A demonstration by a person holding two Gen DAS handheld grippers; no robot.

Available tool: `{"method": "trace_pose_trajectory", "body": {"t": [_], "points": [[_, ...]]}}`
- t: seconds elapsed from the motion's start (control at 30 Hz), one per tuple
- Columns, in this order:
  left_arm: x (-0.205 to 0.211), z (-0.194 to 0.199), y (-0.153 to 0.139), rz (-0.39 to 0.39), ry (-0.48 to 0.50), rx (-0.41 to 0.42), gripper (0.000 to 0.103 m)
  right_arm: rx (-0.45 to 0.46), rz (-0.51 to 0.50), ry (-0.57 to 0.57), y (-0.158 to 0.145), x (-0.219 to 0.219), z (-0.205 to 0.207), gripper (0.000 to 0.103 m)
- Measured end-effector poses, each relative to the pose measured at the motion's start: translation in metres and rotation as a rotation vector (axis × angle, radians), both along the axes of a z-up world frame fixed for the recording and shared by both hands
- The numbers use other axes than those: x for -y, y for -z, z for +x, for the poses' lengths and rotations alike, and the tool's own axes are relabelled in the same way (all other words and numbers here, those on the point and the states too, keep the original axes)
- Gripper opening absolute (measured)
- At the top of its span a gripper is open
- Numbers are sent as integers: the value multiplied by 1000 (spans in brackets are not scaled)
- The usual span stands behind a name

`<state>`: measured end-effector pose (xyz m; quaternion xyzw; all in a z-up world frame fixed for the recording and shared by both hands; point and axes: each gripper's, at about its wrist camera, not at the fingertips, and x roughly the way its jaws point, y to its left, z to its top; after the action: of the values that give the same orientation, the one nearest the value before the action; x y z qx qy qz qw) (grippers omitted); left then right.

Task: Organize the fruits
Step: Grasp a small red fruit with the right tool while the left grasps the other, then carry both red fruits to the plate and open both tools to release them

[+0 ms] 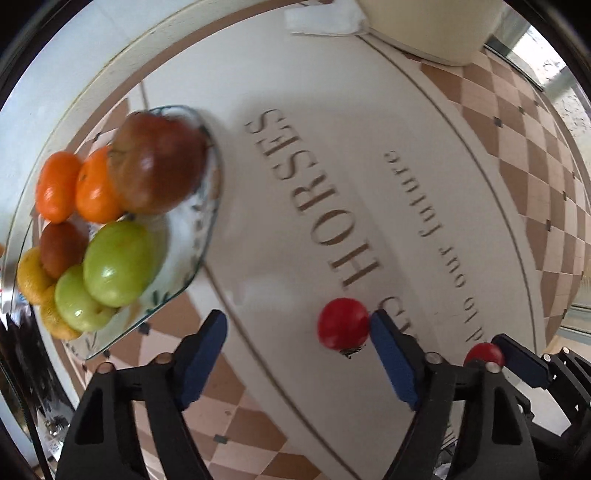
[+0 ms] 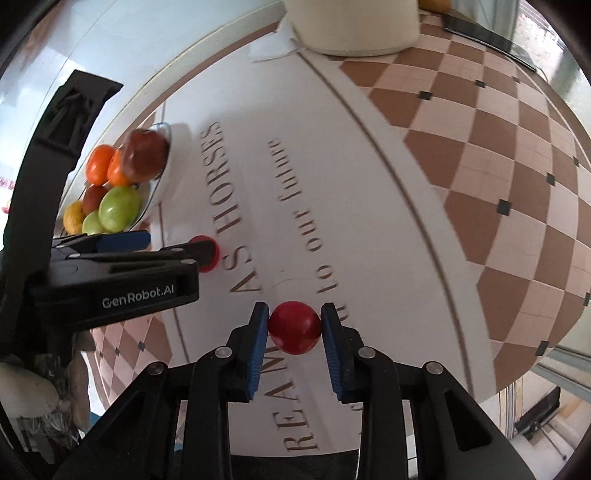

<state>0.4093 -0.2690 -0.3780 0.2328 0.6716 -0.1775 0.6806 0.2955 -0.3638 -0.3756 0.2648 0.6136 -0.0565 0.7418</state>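
Two small red fruits lay on the tablecloth (image 2: 369, 192), which was white in the middle with printed lettering and a brown-and-cream checked border. The right gripper (image 2: 294, 328) held one red fruit (image 2: 294, 327) between its blue pads, jaws narrowed onto it, a pad touching each side. The left gripper (image 1: 297, 332) stood with its jaws wide; the second red fruit (image 1: 343, 324) sat inside the gap, touching the right-hand blue pad (image 1: 391, 362) and well apart from the other pad, so nothing was gripped. In the right wrist view that same fruit (image 2: 210, 254) showed half hidden behind the left gripper's fingers. In the left wrist view the fruit held by the right gripper (image 1: 484, 353) peeked out at the lower right.

A glass plate (image 1: 207, 229) with a leaf pattern lay on the tablecloth to the left, well apart from both red fruits. Counted on it: two orange mandarins (image 1: 59, 184), two green apples (image 1: 118, 262), one large dark red apple (image 1: 159, 162), one smaller brownish-red fruit (image 1: 61, 247), and yellow citrus (image 1: 31, 273) at the near edge, at least one, the exact count unclear.

At the far end stood one cream round container (image 2: 354, 26) with a white folded cloth (image 2: 273, 44) just beside it
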Motion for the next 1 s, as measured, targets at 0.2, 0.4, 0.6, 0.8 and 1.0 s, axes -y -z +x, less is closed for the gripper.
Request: {"method": "trace_pose_trajectory", "body": {"t": [0.2, 0.4, 0.6, 0.8, 1.0], "points": [[20, 0, 4, -21, 38, -32, 35, 1, -8, 30, 0, 8, 6, 32], [24, 0, 10, -30, 40, -46, 21, 3, -17, 32, -2, 17, 12, 32], [12, 1, 3, -73, 10, -59, 16, 10, -16, 32, -8, 20, 17, 32], [0, 2, -15, -133, -30, -70, 16, 32, -9, 29, -19, 24, 17, 32], [-28, 6, -33, -194, -108, -98, 16, 57, 1, 34, -27, 25, 19, 32]]}}
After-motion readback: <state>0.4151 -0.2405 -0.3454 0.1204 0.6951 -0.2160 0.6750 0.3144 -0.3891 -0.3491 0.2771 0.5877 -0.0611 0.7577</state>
